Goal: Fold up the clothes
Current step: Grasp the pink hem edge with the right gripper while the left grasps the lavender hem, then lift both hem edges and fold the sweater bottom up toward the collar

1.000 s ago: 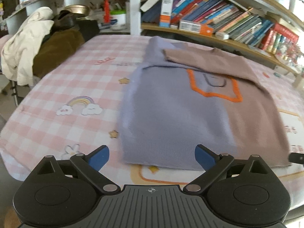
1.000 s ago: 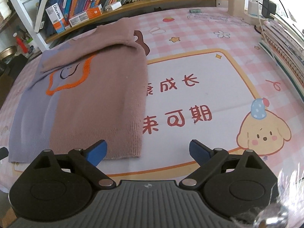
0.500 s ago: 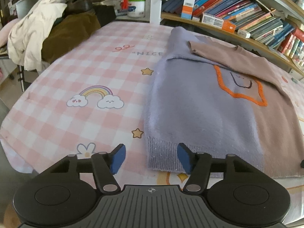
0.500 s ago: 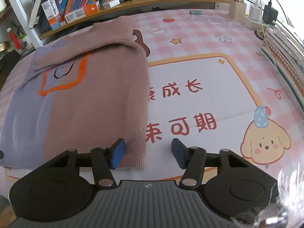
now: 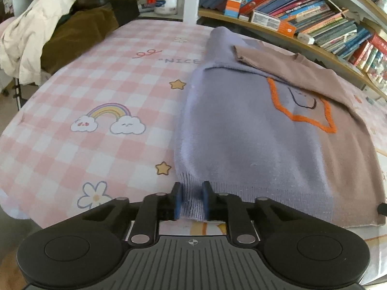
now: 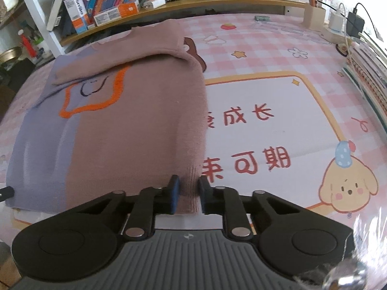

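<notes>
1. A knitted sweater, lavender on one half and dusty brown on the other with an orange star outline on the chest (image 5: 266, 133), lay flat on the counter covered with a pink checked cartoon-print cloth (image 5: 96, 84); its sleeves were folded across the upper body.
2. In the left wrist view the sweater filled the stretch from 12 to 3 o'clock, its ribbed hem nearest the camera.
3. The left tongs (image 5: 192, 200) were nearly closed, their blue pads pinching the lavender corner of the hem at 6 o'clock.
4. In the right wrist view the sweater (image 6: 125, 125) spread from 9 to 12 o'clock.
5. The right tongs (image 6: 188, 197) were likewise nearly closed, gripping the brown corner of the hem, just beside the white panel with red characters (image 6: 261, 130) printed on the cloth.
6. A curved wooden bookshelf packed with books (image 5: 302, 17) ran behind the counter at 1 o'clock in the left view.
7. A heap of cream and brown clothes (image 5: 48, 31) sat at 10 o'clock, well apart from the sweater.
</notes>
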Action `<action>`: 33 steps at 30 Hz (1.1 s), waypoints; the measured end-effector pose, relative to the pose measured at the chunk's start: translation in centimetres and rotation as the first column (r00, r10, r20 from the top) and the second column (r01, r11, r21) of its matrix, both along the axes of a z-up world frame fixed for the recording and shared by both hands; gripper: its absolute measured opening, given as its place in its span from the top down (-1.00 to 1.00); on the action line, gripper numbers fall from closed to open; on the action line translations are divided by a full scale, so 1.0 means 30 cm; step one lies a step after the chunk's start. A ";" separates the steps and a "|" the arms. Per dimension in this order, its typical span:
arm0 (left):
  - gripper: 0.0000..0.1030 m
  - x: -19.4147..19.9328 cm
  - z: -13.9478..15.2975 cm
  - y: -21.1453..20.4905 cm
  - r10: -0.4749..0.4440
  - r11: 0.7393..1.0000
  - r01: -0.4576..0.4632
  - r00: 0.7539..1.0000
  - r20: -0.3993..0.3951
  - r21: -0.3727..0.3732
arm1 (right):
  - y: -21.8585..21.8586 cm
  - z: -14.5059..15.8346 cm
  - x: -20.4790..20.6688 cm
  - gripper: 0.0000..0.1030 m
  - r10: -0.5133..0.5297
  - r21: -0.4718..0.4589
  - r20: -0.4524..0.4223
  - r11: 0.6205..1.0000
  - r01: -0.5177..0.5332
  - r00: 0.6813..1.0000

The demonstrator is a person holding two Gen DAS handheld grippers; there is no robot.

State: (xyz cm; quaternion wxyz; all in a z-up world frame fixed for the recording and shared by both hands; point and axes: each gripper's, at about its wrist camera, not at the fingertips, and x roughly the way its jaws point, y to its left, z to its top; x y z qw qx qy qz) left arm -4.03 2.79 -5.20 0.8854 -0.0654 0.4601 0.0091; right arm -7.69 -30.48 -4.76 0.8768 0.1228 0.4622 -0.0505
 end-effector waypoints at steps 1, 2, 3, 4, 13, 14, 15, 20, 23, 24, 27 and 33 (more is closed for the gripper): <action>0.93 -0.002 0.008 -0.003 -0.010 1.000 0.010 1.000 0.015 -0.005 | 0.002 0.007 -0.003 0.81 0.008 0.011 0.014 1.000 -0.008 1.000; 0.93 -0.006 0.019 -0.007 -0.021 1.000 0.021 0.999 0.035 -0.010 | 0.005 0.014 -0.005 0.81 0.016 0.023 0.030 1.000 -0.017 0.999; 0.94 -0.007 0.026 -0.014 -0.036 0.999 0.036 0.998 0.050 -0.010 | 0.008 0.024 -0.009 0.82 0.027 0.040 0.055 0.999 -0.029 0.998; 0.93 -0.008 0.033 -0.022 -0.052 0.999 0.052 0.997 0.064 -0.009 | 0.012 0.034 -0.013 0.82 0.038 0.055 0.079 0.998 -0.042 0.996; 0.80 0.011 -0.002 0.005 -0.019 0.999 0.020 1.000 0.009 -0.027 | 0.012 0.008 0.009 0.67 0.028 0.058 0.038 0.998 -0.030 0.999; 0.77 0.012 -0.006 0.012 -0.012 0.999 0.012 1.000 0.002 -0.034 | 0.006 0.002 0.010 0.65 0.020 0.062 0.033 0.998 -0.022 0.999; 0.73 0.013 -0.011 0.018 -0.005 0.999 0.004 1.000 -0.006 -0.041 | -0.001 -0.003 0.011 0.63 0.012 0.065 0.027 0.998 -0.014 1.000; 0.55 0.010 -0.020 0.028 -0.001 0.998 0.000 1.000 -0.014 -0.067 | -0.013 -0.016 0.020 0.61 0.001 0.073 0.023 0.997 -0.002 1.000; 0.61 0.007 -0.023 0.022 -0.014 0.998 0.013 1.000 -0.005 -0.065 | -0.013 -0.018 0.025 0.78 0.014 0.076 0.024 0.997 -0.016 1.000; 0.74 0.006 -0.023 0.025 -0.014 0.997 0.014 1.000 -0.003 -0.073 | -0.015 -0.018 0.023 0.80 0.013 0.075 0.026 0.997 -0.015 1.000; 0.86 0.002 -0.024 0.036 -0.009 0.994 0.007 1.000 -0.011 -0.112 | -0.020 -0.017 0.013 0.83 0.010 0.070 0.034 0.997 -0.012 0.999; 0.86 -0.029 -0.005 0.039 -0.009 0.992 0.008 1.000 -0.009 -0.124 | -0.040 0.009 -0.033 0.83 0.009 0.102 0.038 0.995 -0.013 0.999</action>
